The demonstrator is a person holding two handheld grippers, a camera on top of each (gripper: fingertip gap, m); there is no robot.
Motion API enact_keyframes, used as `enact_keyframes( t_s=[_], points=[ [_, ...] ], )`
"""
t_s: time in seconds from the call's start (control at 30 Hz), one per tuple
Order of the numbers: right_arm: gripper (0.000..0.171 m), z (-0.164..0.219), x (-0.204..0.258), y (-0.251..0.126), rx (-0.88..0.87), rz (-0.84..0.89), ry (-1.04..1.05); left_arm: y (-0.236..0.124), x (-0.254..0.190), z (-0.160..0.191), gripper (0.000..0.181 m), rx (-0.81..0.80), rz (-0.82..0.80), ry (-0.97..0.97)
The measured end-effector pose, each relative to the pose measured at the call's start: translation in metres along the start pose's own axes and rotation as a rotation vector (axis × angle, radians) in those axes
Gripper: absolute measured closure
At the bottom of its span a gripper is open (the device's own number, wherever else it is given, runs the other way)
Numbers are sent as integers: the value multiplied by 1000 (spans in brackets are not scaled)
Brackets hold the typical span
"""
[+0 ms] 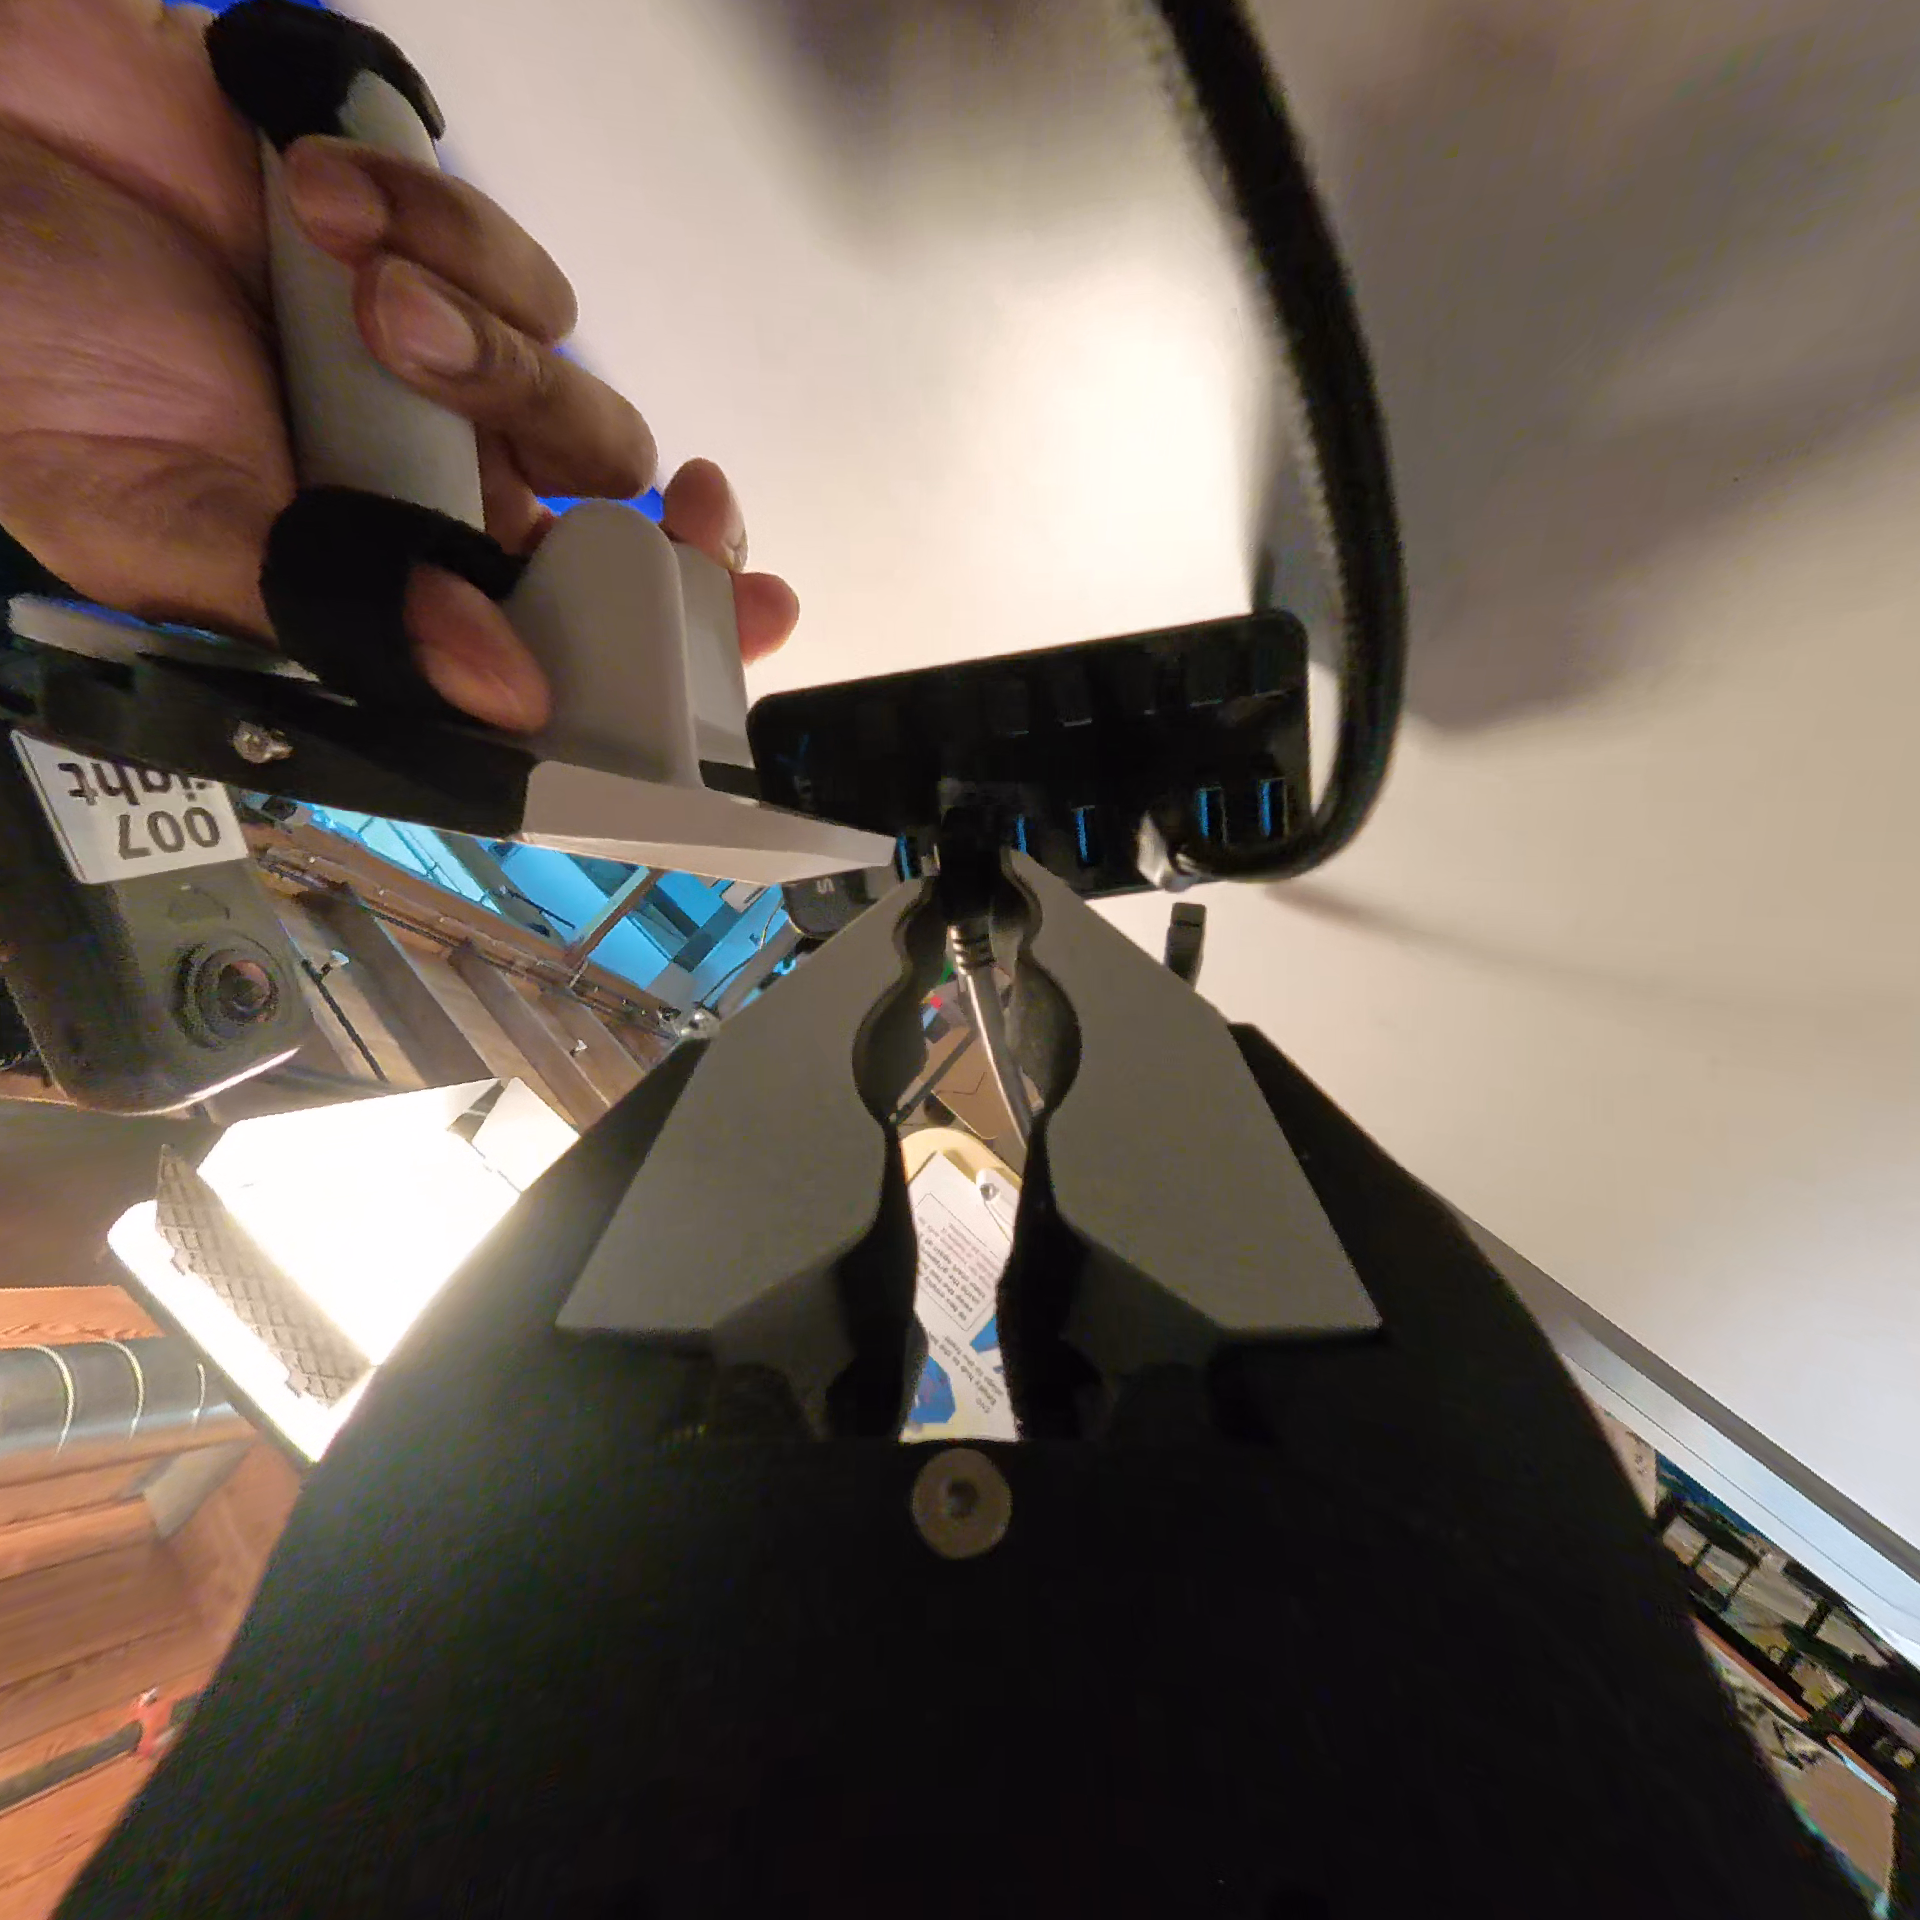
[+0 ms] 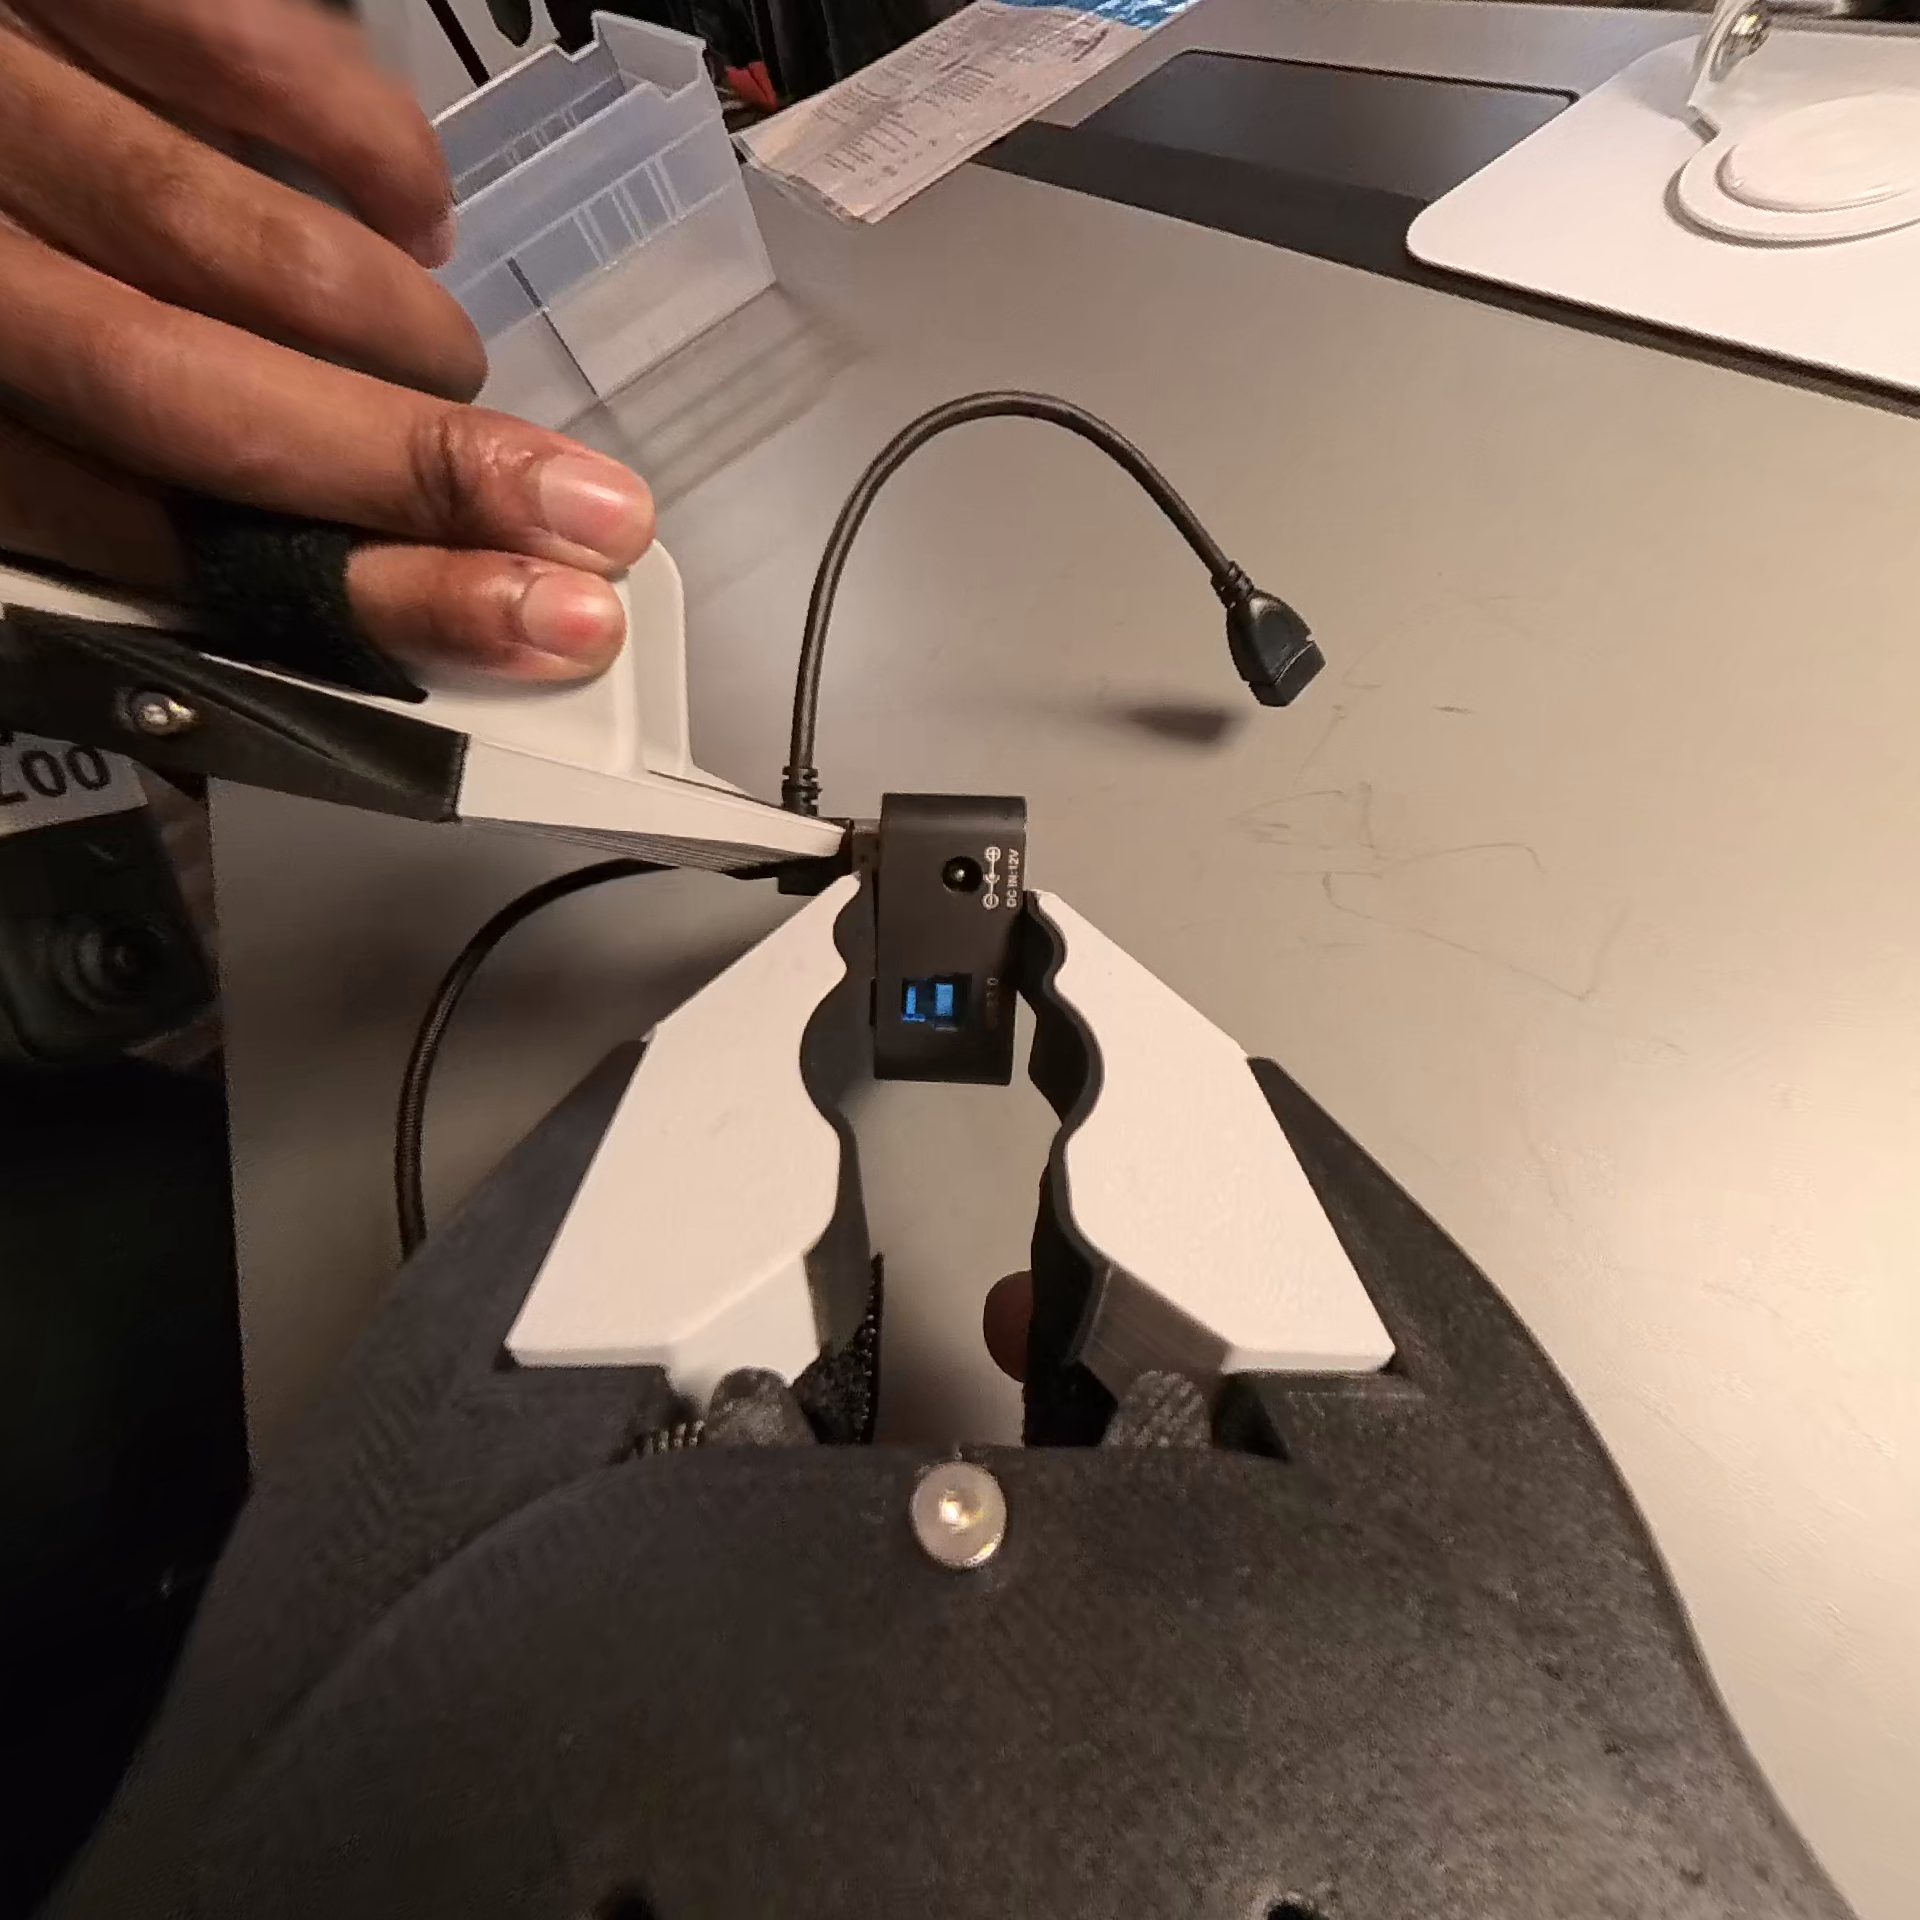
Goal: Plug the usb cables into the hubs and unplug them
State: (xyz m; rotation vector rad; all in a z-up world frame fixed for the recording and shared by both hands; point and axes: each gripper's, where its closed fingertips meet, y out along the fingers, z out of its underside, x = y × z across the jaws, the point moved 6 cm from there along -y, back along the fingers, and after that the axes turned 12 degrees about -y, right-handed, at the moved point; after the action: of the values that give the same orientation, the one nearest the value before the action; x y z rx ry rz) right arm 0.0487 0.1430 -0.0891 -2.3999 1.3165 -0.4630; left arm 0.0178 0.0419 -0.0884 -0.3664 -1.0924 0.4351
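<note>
In the right wrist view my right gripper (image 2: 945,920) is shut on the end of a black USB hub (image 2: 948,935) and holds it above the pale table (image 2: 1455,987). My left gripper (image 2: 826,836) comes in from the left, shut on a black USB plug (image 2: 802,805) at the hub's side. The plug's short black cable (image 2: 883,457) arcs up to a free connector (image 2: 1273,655). In the left wrist view my left gripper (image 1: 971,878) pinches that plug (image 1: 966,842) in a port of the hub (image 1: 1029,717), among several blue ports. The right gripper (image 1: 821,844) grips the hub's left end.
The hub's thick braided cable (image 1: 1320,416) loops away on the right; it also hangs at lower left in the right wrist view (image 2: 436,1039). At the back of the table are clear plastic bins (image 2: 613,208), a printed paper (image 2: 935,104), a dark pad (image 2: 1299,135) and a white mat (image 2: 1558,249). My two grippers' fingertips are within a few centimetres of each other.
</note>
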Motion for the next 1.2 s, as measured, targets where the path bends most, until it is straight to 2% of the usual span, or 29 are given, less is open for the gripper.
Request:
enact_keyframes(
  t_s=[0.3,0.57,0.7,0.87,0.97,1.07,1.2],
  points=[
    [145,-2,4,1,-7,-8,-14,-1,-3,1,166,-11,-26,-24],
    [145,-2,7,4,-34,-67,-7,-1,-11,4,164,-69,-120,-20],
    [144,-2,6,4,-48,-61,-38,0,-12,5,165,-73,-148,-78],
    [137,-16,-7,-10,-198,-11,-31,1,-2,21,172,-27,-212,-346],
    [132,-24,-15,-25,-284,7,-42,-2,6,36,172,20,-336,-538],
    [125,-22,-17,-24,-283,17,-56,-6,11,45,171,25,-452,-729],
    [121,-15,-11,-7,-237,26,-120,-2,8,39,171,-11,-511,-866]
  ],
)
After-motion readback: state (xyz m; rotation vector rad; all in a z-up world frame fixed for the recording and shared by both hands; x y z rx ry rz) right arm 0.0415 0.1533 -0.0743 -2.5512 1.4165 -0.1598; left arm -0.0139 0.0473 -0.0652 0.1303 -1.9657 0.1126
